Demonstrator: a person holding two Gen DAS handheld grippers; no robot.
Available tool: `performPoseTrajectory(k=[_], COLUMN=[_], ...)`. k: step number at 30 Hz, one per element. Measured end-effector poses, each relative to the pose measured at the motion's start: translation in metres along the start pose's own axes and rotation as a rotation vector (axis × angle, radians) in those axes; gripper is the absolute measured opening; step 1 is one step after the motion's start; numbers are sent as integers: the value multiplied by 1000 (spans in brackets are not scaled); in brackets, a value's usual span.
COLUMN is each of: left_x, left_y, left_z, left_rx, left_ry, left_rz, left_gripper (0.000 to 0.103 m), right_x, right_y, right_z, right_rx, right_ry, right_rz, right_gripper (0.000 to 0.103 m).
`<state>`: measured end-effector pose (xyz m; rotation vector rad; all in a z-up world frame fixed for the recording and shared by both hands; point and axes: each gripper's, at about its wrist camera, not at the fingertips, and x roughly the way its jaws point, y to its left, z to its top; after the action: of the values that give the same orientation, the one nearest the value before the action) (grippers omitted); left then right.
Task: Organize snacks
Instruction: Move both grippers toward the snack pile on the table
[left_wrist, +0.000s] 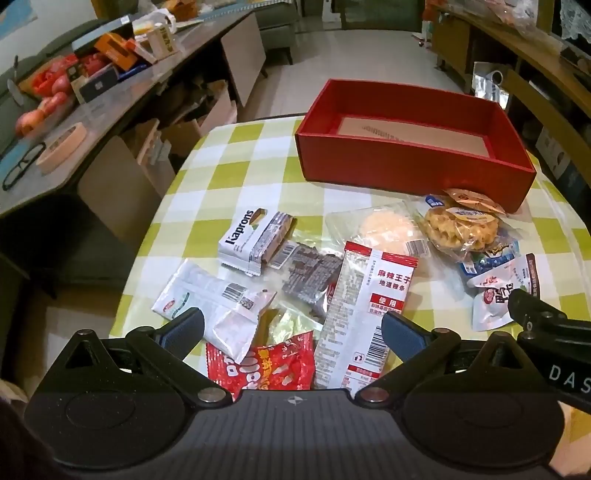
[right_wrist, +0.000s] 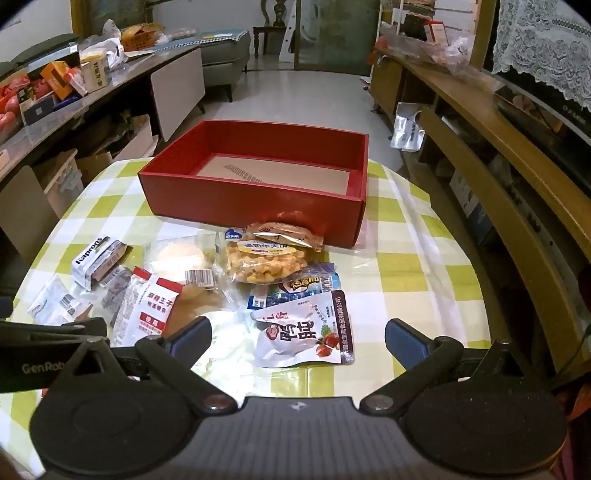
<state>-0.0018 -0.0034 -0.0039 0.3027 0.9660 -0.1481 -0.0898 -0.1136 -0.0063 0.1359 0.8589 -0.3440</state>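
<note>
An empty red box (left_wrist: 406, 162) (right_wrist: 251, 201) stands at the far side of a checked table. In front of it lie several snack packets: a white Kaprons pack (left_wrist: 245, 240) (right_wrist: 92, 260), a red-and-white spicy strip pack (left_wrist: 364, 310) (right_wrist: 151, 310), a clear bag of yellow cookies (left_wrist: 458, 225) (right_wrist: 266, 264), a round rice cracker (left_wrist: 388, 230) (right_wrist: 181, 258), a red candy pack (left_wrist: 277, 363), and a silver pouch with red fruit (right_wrist: 306, 334) (left_wrist: 495, 295). My left gripper (left_wrist: 291, 330) hovers open over the near packets. My right gripper (right_wrist: 297, 339) hovers open above the silver pouch.
The table wears a yellow-green checked cloth (left_wrist: 229, 173) (right_wrist: 424, 266) under clear plastic. A cluttered grey counter (left_wrist: 74, 122) with boxes, apples and glasses runs along the left. Wooden shelving (right_wrist: 498, 155) lines the right. The other gripper's black body (left_wrist: 546, 332) (right_wrist: 44, 350) shows at each view's edge.
</note>
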Motion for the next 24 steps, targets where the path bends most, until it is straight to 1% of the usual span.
performPoseTrajectory(k=[4, 8, 13, 24], left_x=[2, 2, 6, 23], left_y=[2, 4, 5, 9], left_z=[1, 4, 7, 17], left_rx=[0, 0, 8, -3], left_ry=[5, -1, 8, 73], left_rz=[3, 8, 11, -16], left_gripper=[103, 103, 103, 103], right_x=[1, 4, 13, 26], right_y=[1, 8, 8, 12], right_z=[2, 7, 10, 20], right_rx=[-16, -70, -59, -73], right_ry=[-8, -32, 19, 63], right_rz=[-8, -36, 0, 35], right_gripper=[103, 103, 103, 103])
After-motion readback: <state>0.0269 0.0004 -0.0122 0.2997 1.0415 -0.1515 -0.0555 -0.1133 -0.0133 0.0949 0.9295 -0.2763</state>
